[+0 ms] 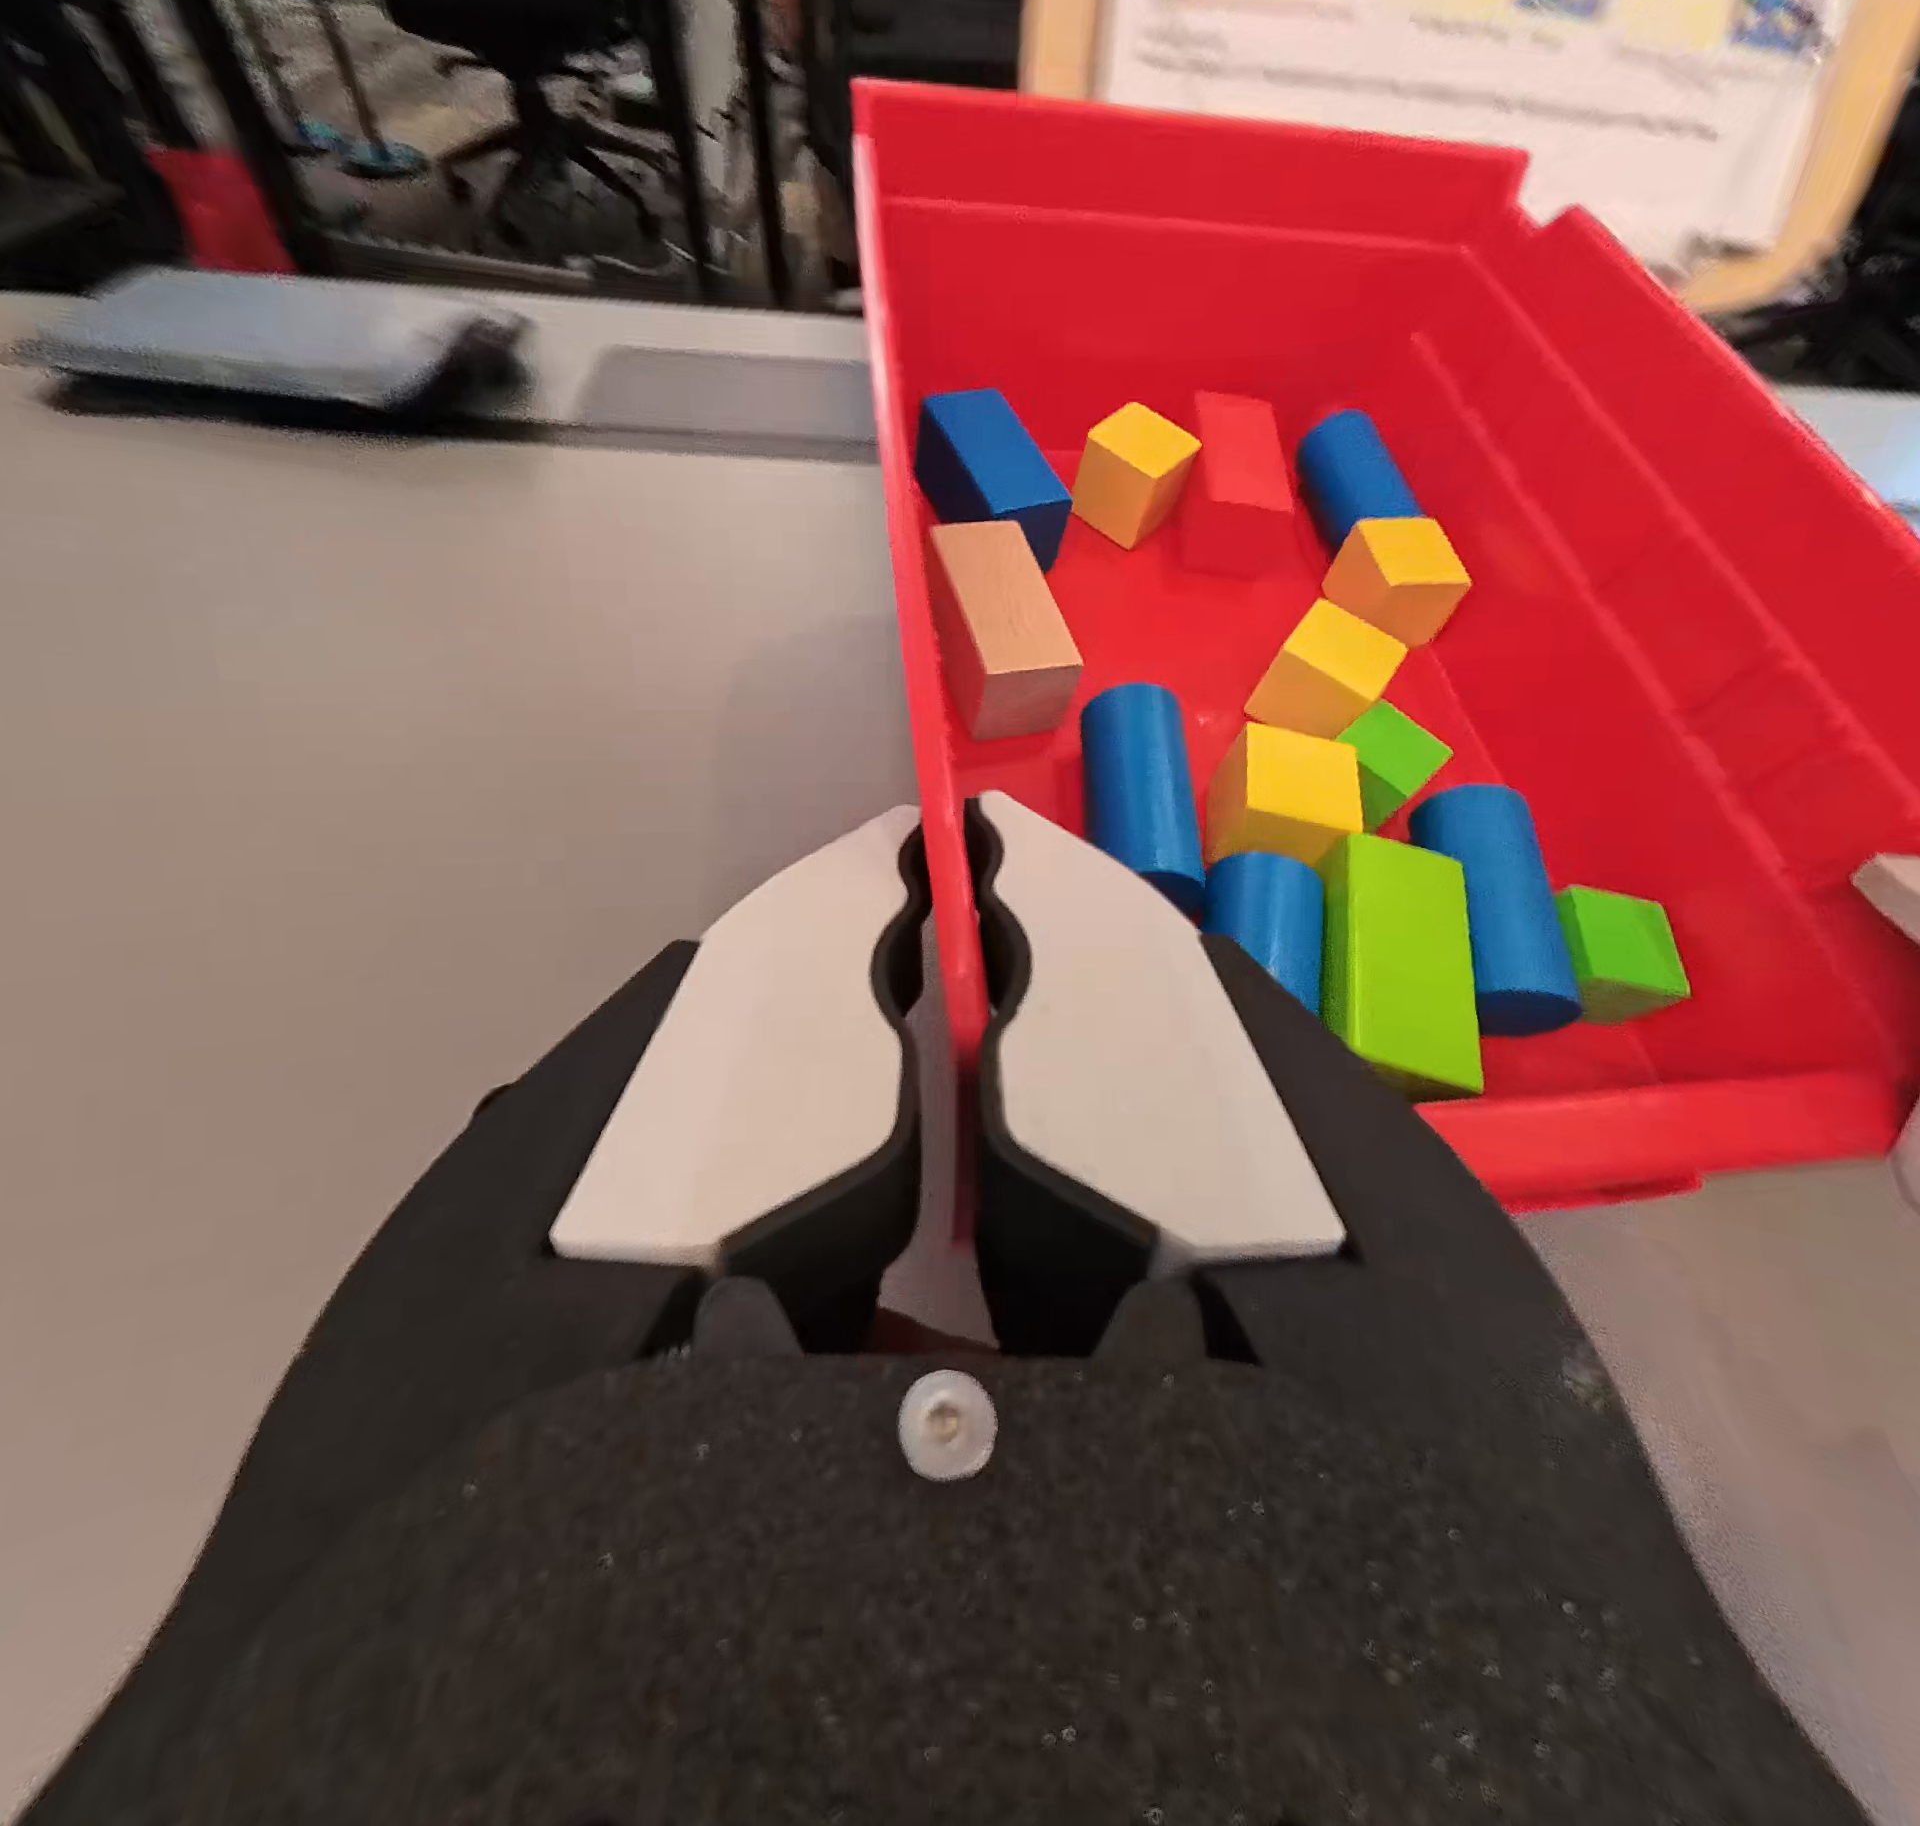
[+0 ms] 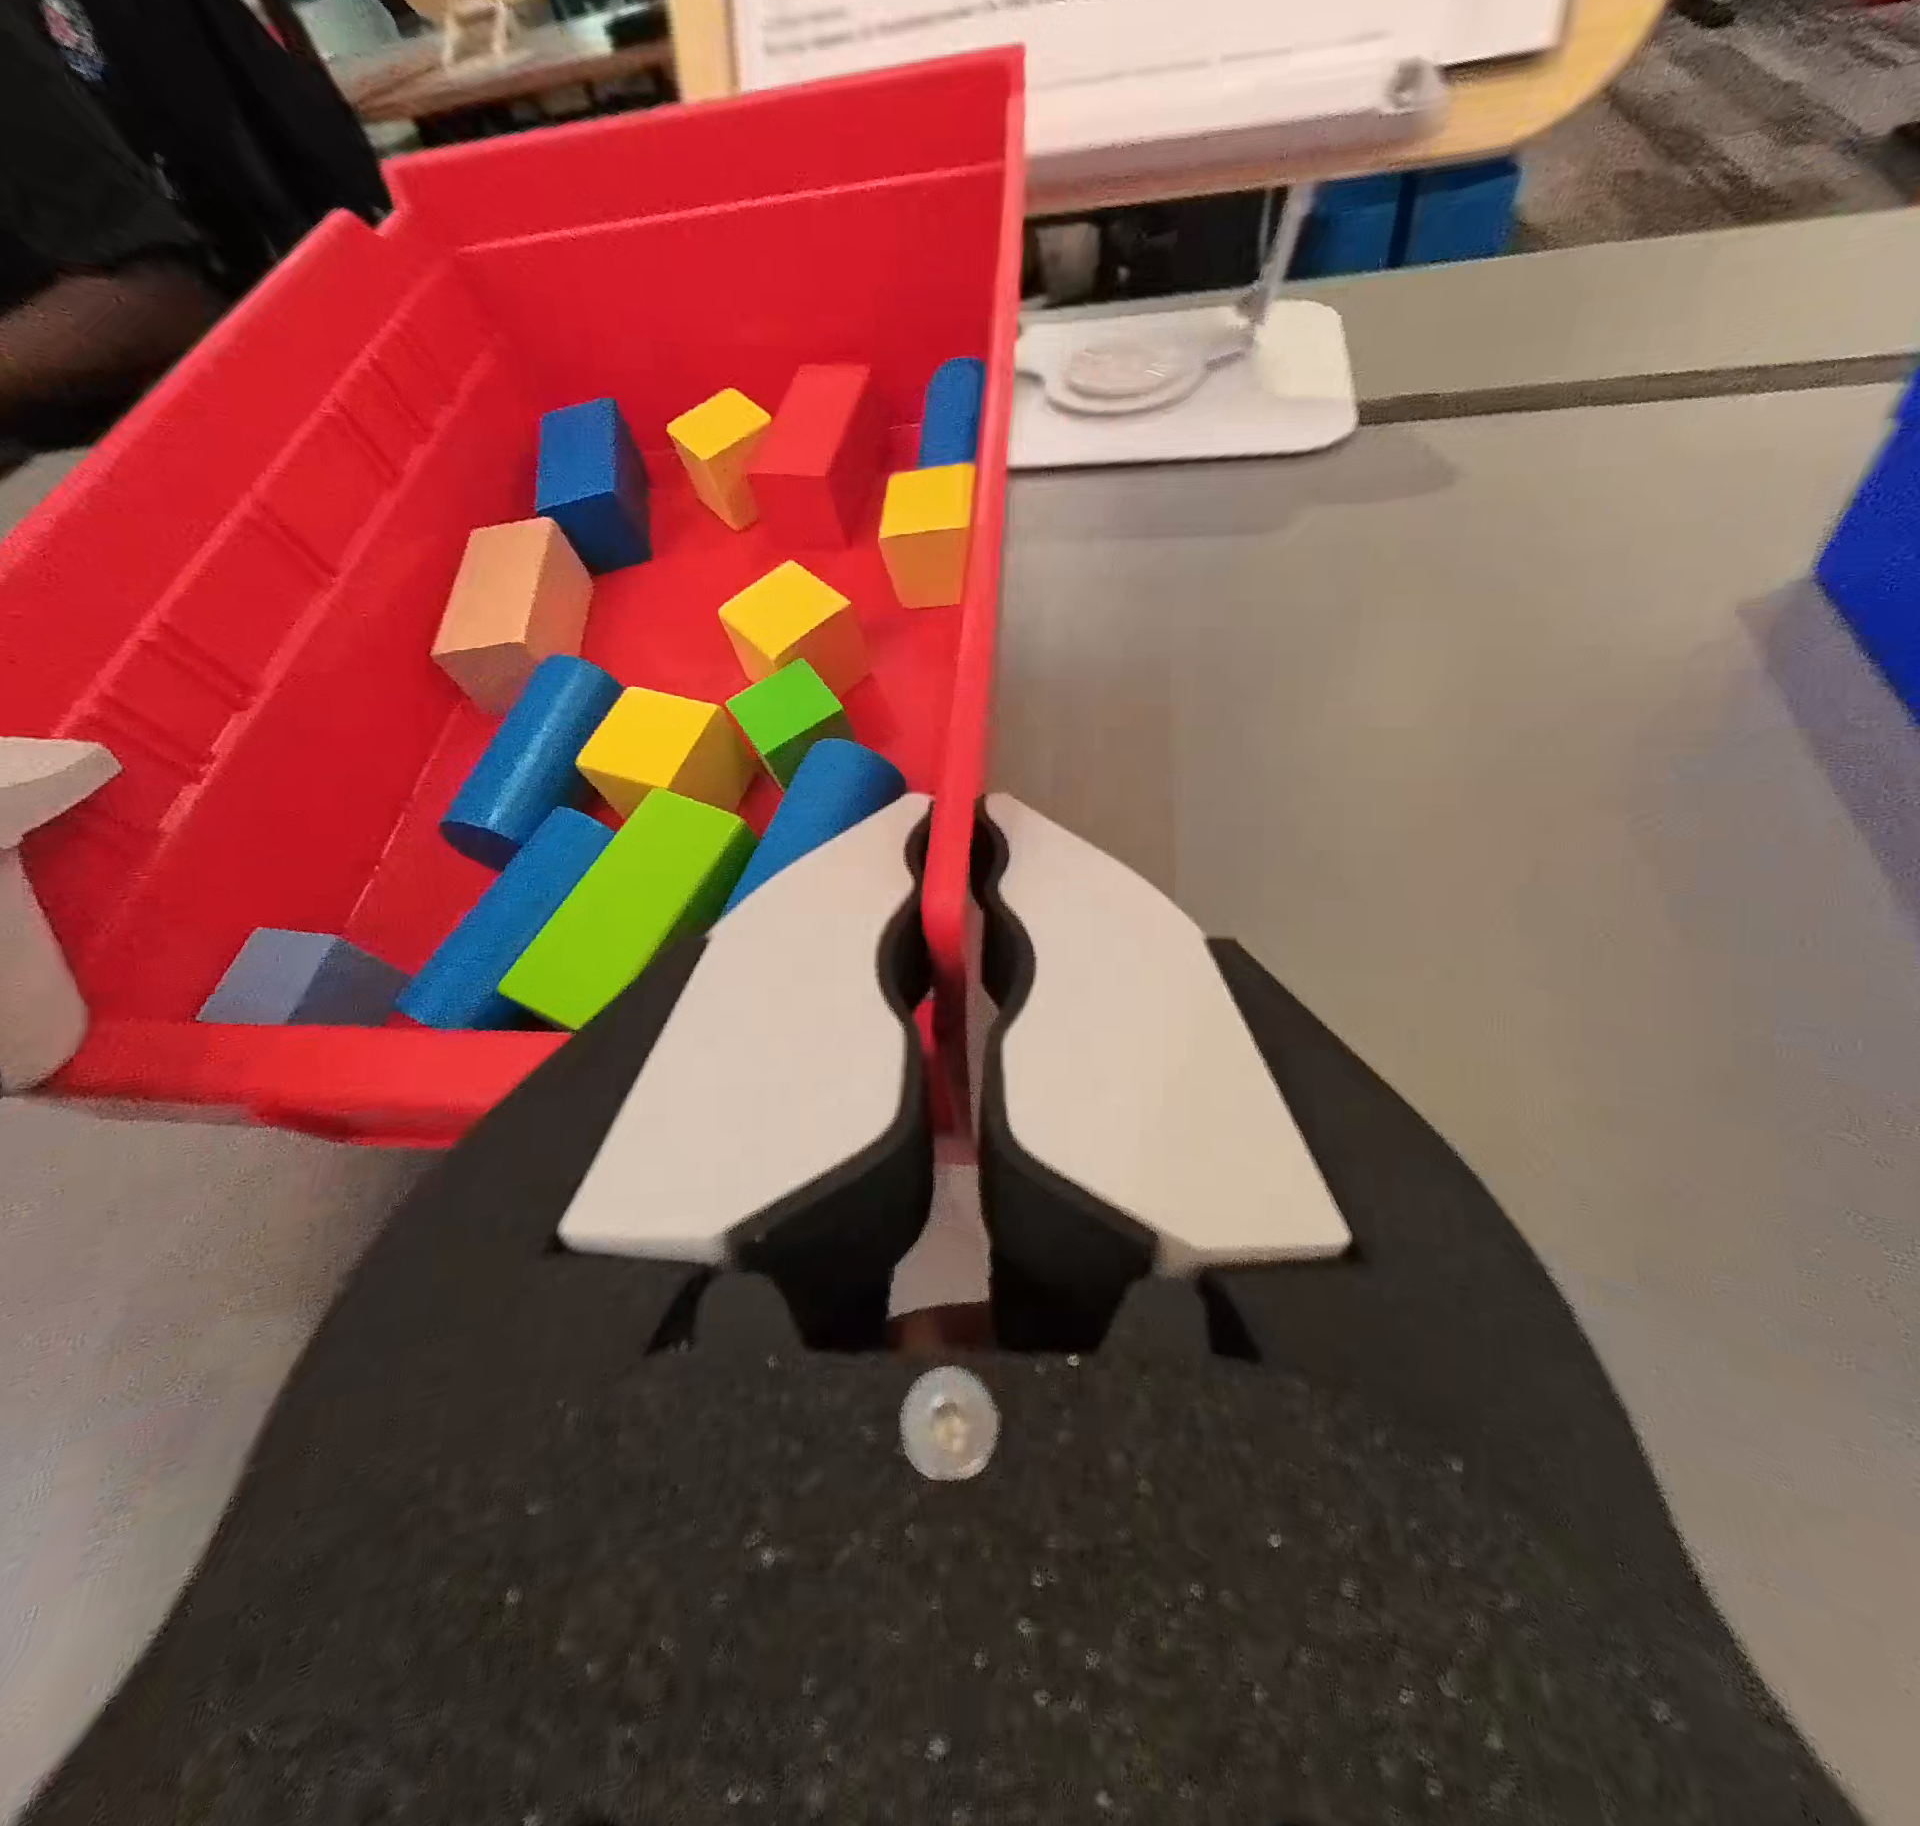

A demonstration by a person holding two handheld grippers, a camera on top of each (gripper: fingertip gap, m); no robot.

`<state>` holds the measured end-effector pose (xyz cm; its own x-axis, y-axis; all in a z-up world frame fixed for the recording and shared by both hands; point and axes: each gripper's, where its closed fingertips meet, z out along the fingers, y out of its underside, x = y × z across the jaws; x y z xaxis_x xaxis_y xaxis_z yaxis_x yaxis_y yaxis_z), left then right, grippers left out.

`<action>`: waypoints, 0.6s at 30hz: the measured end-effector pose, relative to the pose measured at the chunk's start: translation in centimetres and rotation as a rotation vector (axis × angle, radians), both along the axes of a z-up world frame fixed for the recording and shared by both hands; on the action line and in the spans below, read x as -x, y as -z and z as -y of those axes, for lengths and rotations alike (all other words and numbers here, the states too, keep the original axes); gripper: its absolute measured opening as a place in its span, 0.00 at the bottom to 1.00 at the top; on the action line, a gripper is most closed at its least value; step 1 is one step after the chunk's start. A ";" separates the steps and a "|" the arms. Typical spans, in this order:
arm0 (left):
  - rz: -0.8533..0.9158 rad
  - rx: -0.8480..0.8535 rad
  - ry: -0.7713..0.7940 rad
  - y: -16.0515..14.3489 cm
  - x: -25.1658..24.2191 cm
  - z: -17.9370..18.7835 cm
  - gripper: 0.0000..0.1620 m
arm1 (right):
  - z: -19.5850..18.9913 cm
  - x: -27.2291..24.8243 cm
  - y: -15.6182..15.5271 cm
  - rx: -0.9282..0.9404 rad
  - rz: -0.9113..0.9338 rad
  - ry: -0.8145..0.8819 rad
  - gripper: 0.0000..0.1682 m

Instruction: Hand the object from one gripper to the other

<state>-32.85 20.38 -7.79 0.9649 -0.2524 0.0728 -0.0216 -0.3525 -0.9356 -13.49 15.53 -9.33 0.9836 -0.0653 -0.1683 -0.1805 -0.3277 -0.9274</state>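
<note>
Item: red bin (image 1: 1195,218), plastic, sitting in the upper right of the left wrist view and the upper left of the right wrist view, over a grey bench (image 1: 364,789).

Grip, left: your left hand-held gripper (image 1: 948,820) is clamping the bin's left side wall, one finger outside, one inside, jaws nearly together on the thin rim.

Grip, right: your right hand-held gripper (image 2: 954,820) is pinching the opposite side wall the same way. You are holding the bin with both at once.

Each gripper's pale fingertip is also showing at the far edge of the other's view.

Contents, lying loose on the bin floor:
- blue cylinders (image 1: 1138,789), several
- yellow cubes (image 1: 1288,789), four
- long green block (image 1: 1403,955), lying at the near end in both views
- small green blocks (image 1: 1392,753)
- plain wooden block (image 1: 1003,623), beside a dark blue block (image 1: 987,462)
- red block (image 1: 1236,472), at the far end

Background: a paper sheet on a light wooden board (image 2: 1558,83), blurred.
</note>
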 end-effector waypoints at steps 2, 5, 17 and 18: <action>0.004 -0.031 -0.060 -1.4 4.0 -1.4 0.02 | -1.4 4.0 -0.8 -0.023 -0.001 -0.030 0.02; 0.044 -0.058 -0.113 -2.1 9.3 -3.3 0.02 | -3.3 9.7 -0.8 -0.030 0.002 -0.064 0.03; 0.061 0.064 -0.174 3.8 16.6 -7.1 0.02 | -6.4 17.5 3.6 0.073 0.045 -0.102 0.05; 0.056 0.056 -0.182 3.7 16.6 -7.2 0.02 | -6.4 17.5 3.6 0.079 0.012 -0.108 0.05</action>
